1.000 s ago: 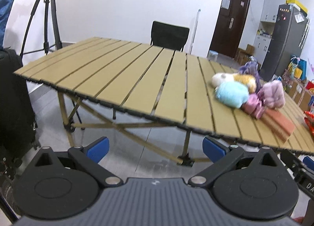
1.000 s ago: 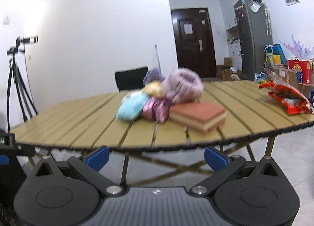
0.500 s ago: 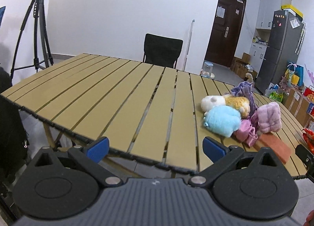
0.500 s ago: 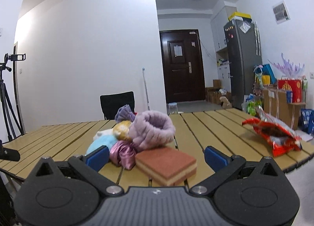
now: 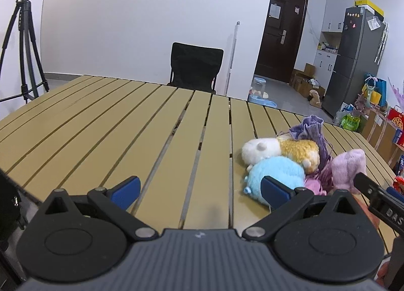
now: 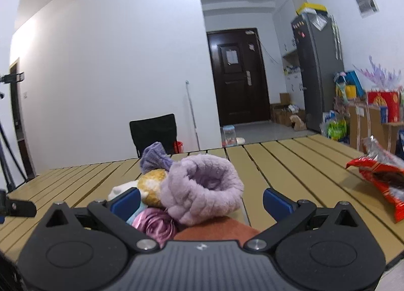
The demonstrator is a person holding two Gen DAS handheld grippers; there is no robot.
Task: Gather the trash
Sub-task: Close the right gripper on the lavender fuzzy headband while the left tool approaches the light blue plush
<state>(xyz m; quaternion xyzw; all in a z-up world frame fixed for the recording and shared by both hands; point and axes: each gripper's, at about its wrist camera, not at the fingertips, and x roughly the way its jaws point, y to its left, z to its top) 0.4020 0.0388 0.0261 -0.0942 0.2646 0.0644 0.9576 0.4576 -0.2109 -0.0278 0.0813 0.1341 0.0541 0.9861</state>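
A torn red snack bag [image 6: 381, 180] lies on the slatted wooden table [image 6: 290, 162] at the far right. My right gripper [image 6: 200, 201] is open above a pile of soft things: a lilac fluffy band [image 6: 202, 190], a pink satin scrunchie [image 6: 155, 225] and a red-brown sponge [image 6: 217, 229]. My left gripper [image 5: 199, 193] is open over bare slats [image 5: 126, 124], left of a blue plush [image 5: 275, 173] and a white and yellow plush [image 5: 280, 149]. The right gripper's edge [image 5: 378, 202] shows at the right of the left wrist view.
A black chair [image 5: 194, 66] stands behind the table. A tripod [image 5: 20, 38] is at the far left. A dark door [image 6: 238, 76], a grey fridge [image 6: 318, 69] and boxes and bags [image 6: 373, 111] fill the right side of the room.
Both grippers have risen from below the table edge and moved forward over the tabletop. The right one now hangs over the soft pile; the left one over bare slats.
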